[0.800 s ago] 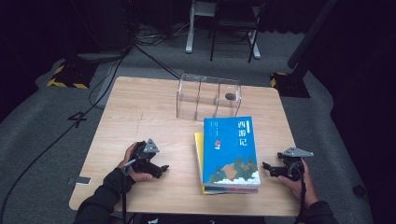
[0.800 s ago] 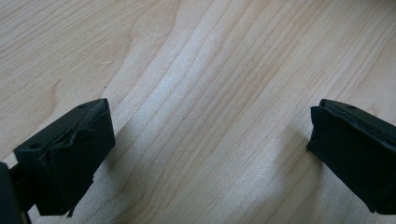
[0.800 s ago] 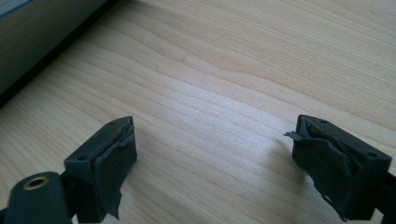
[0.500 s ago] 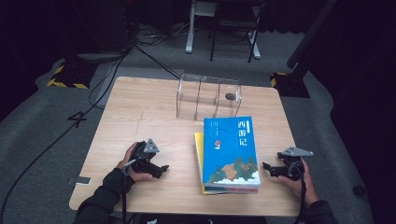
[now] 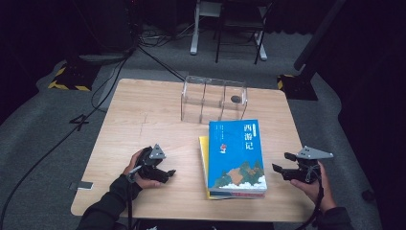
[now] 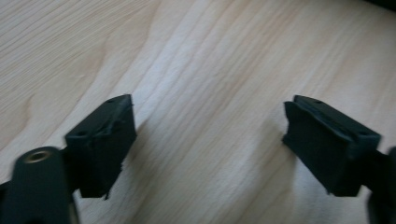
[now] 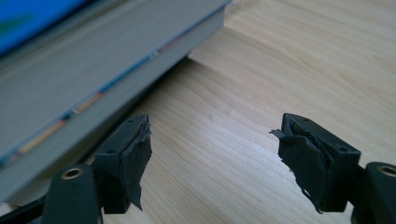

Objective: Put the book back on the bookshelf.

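Nothing has shifted since the earlier pictures: my hands, both grippers and the books lie just where they did. My left gripper (image 5: pixel 165 172) rests low over bare wood at the near left of the table (image 5: pixel 143 110), well apart from the books, and in the left gripper view its jaws stand spread wide with only wood grain between them (image 6: pixel 210 140). My right gripper (image 5: pixel 281 168) sits at the near right, pointing toward the stack of books (image 5: pixel 235 160) and just beside its right edge without touching it; in the right gripper view its jaws are likewise spread and hold nothing (image 7: pixel 212 154), with the stack's page edges (image 7: pixel 93 79) close on the left-hand side of that view. The stack lies flat near the middle of the near half of the table: a blue-covered book (image 5: pixel 237 153) on top, a yellow one (image 5: pixel 203 158) jutting out on its left beneath it. Behind the stack, touching or nearly touching its far edge, stands a clear plastic organizer (image 5: pixel 213 98) split into compartments; a small dark object (image 5: pixel 235 99) shows in the rightmost compartment, too small to tell what it is.
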`<state>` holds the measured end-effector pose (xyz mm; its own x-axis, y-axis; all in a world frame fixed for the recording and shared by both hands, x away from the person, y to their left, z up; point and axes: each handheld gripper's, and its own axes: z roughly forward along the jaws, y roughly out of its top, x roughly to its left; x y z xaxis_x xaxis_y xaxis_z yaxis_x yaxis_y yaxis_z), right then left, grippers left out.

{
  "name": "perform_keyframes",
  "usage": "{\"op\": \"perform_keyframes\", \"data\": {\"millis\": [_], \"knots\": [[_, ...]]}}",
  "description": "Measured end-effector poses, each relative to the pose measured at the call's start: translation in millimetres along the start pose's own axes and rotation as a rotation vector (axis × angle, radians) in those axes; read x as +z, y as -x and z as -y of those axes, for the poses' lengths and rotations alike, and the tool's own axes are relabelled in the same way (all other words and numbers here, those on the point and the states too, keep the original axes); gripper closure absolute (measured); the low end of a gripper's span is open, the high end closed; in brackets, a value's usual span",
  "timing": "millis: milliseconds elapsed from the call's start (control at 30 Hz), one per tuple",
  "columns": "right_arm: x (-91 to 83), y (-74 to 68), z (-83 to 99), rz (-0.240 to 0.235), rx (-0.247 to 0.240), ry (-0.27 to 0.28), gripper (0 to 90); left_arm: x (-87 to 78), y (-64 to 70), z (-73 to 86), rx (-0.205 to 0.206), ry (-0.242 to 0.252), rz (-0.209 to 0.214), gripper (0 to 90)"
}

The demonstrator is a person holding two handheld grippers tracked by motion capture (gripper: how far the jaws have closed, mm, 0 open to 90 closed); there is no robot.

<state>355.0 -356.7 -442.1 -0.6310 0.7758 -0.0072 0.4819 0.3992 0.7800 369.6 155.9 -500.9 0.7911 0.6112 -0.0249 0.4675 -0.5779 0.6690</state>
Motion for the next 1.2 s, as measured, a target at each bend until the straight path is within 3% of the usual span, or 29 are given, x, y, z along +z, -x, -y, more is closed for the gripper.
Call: {"op": "perform_keyframes", "data": {"millis": [167, 267, 333, 633, 767, 867, 967, 1167, 1200], "knots": [[-10.6, -6.0, -10.0, -0.03, -0.01, 0.025, 24.9, -0.8, 4.6, -6.0, 0.038, 0.017, 0.031, 17.7], [-19.3, -13.8, -20.0, -0.071, -0.057, 0.05, 23.8, 0.4, 8.8, -13.1, 0.064, 0.011, 0.055, 18.6], [-23.1, -16.8, -25.7, -0.076, -0.072, 0.065, 23.6, 1.1, 12.9, -18.2, 0.088, 0.014, 0.044, 19.2], [-29.2, -37.6, -47.8, -0.151, -0.113, 0.089, 20.9, 5.6, 23.2, -42.2, 0.114, 0.035, 0.029, 20.1], [-24.7, -48.1, -57.1, -0.173, -0.145, 0.058, 19.9, 7.3, 23.9, -54.1, 0.125, 0.047, 0.041, 20.7], [-17.0, -53.9, -60.0, -0.15, -0.185, 0.004, 20.2, 8.0, 24.4, -62.6, 0.143, 0.068, 0.047, 22.7], [-9.7, -54.3, -59.4, -0.187, -0.175, -0.024, 20.8, 9.5, 26.0, -71.1, 0.149, 0.081, 0.027, 22.8], [2.1, -54.3, -57.1, -0.215, -0.186, -0.091, 18.7, 16.4, 26.7, -84.2, 0.152, 0.092, -0.002, 23.2], [6.1, -51.4, -56.6, -0.226, -0.162, -0.102, 15.1, 19.6, 27.2, -86.8, 0.155, 0.099, -0.009, 23.7]]}}
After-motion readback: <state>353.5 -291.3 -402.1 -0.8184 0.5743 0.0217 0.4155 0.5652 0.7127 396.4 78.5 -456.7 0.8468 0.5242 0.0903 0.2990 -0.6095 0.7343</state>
